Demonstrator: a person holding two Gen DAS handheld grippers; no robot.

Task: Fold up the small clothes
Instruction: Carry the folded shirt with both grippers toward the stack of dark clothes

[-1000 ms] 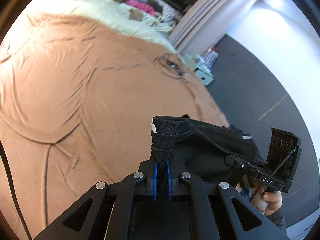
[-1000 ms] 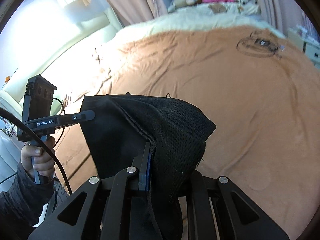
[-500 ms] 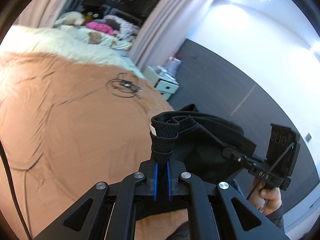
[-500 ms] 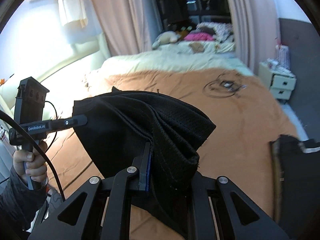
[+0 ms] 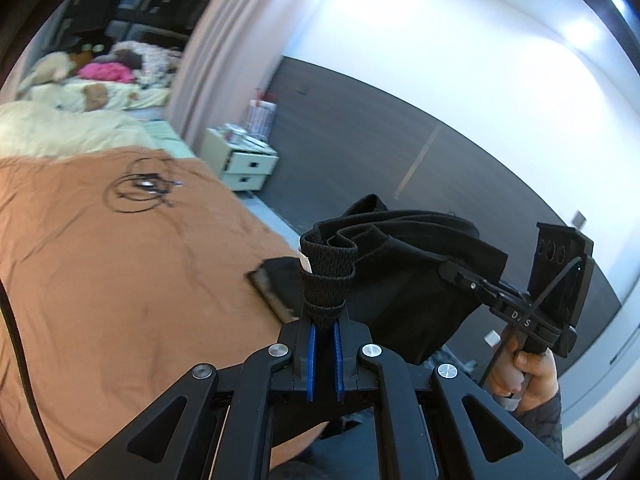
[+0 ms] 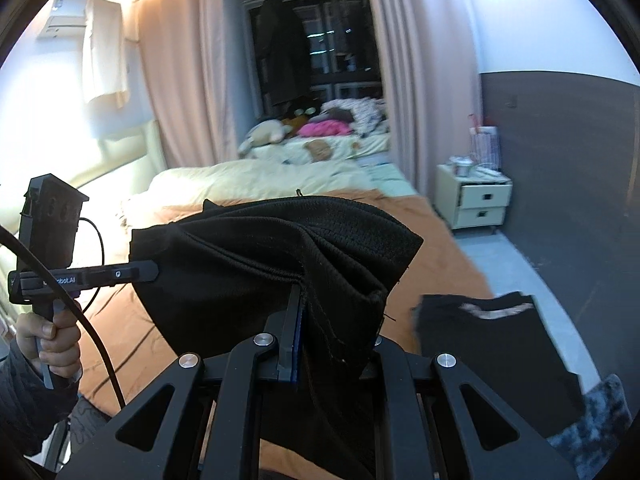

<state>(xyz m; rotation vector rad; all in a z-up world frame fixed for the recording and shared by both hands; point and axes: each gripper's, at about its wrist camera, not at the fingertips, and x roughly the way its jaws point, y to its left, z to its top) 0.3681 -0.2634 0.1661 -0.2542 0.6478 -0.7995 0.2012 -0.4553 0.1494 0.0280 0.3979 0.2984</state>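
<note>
A small black garment (image 5: 404, 276) with a ribbed elastic band hangs in the air between my two grippers. My left gripper (image 5: 324, 320) is shut on a bunched corner of its band. My right gripper (image 6: 316, 312) is shut on the other corner, and the cloth (image 6: 256, 272) drapes over its right finger. The right gripper shows in the left wrist view (image 5: 452, 272), the left gripper in the right wrist view (image 6: 154, 270). A second black garment (image 6: 492, 344) lies flat on the brown bedspread (image 5: 120, 264), also showing in the left wrist view (image 5: 276, 280).
A coiled black cable (image 5: 140, 188) lies farther up the bed. A cream duvet (image 6: 248, 180) and soft toys sit at the head. A white nightstand (image 6: 476, 200) stands by the bed's right side next to the dark wall. Grey floor runs along that edge.
Both grippers have lifted the black garment up off the bed and tilted upward; the views now show the room and walls. The second garment on the bedspread has come into view.
</note>
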